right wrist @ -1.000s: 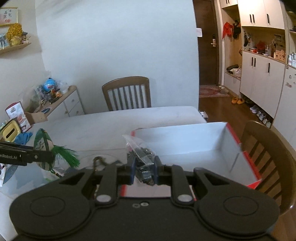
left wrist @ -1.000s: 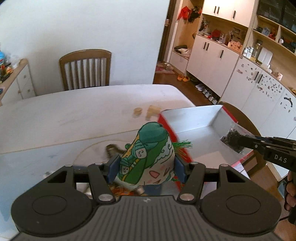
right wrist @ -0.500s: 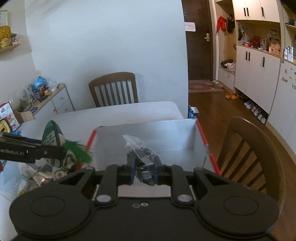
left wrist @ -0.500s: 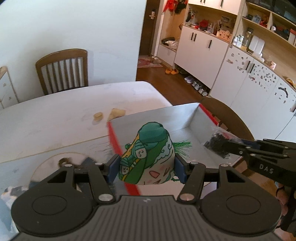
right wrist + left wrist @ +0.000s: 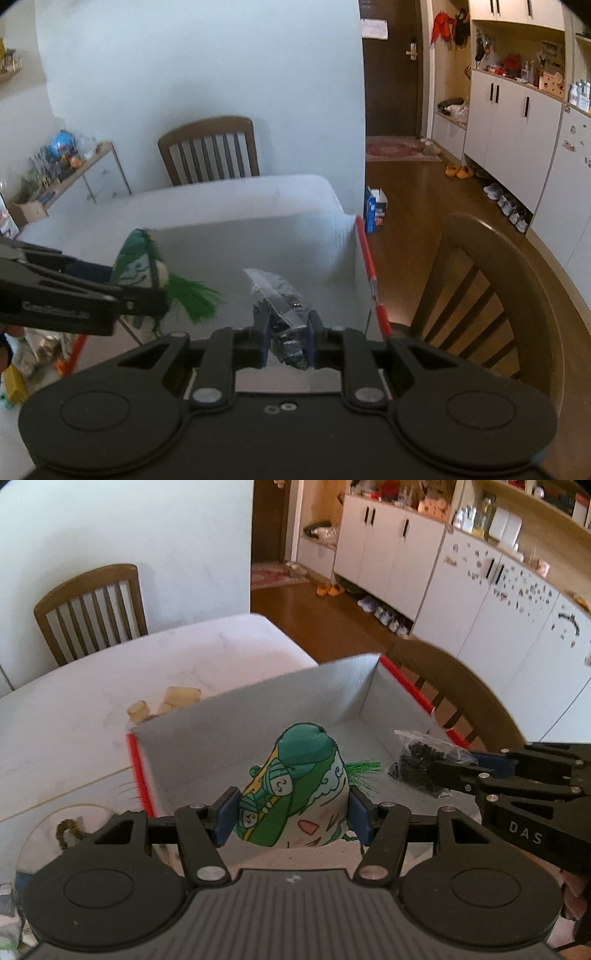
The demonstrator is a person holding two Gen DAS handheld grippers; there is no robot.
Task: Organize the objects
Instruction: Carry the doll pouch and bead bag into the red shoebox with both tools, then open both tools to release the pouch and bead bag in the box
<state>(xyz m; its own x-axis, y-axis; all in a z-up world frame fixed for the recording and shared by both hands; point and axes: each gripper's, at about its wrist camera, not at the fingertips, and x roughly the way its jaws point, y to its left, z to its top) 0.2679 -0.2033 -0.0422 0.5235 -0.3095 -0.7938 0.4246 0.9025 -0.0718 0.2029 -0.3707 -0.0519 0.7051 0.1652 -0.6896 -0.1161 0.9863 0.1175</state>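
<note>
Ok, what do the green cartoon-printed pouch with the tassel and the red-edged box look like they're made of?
The green cartoon-printed pouch looks like soft printed fabric: it bulges between the left gripper's pads, and its tassel looks like thread. The red-edged box seems to be matte cardboard, with flat grey inner walls, sharply folded corners and thin red edges.

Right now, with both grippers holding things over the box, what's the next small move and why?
Probably lower both a little, then open. The left gripper clamps the pouch and the right gripper the bag, both hanging above the box floor, not resting.
</note>
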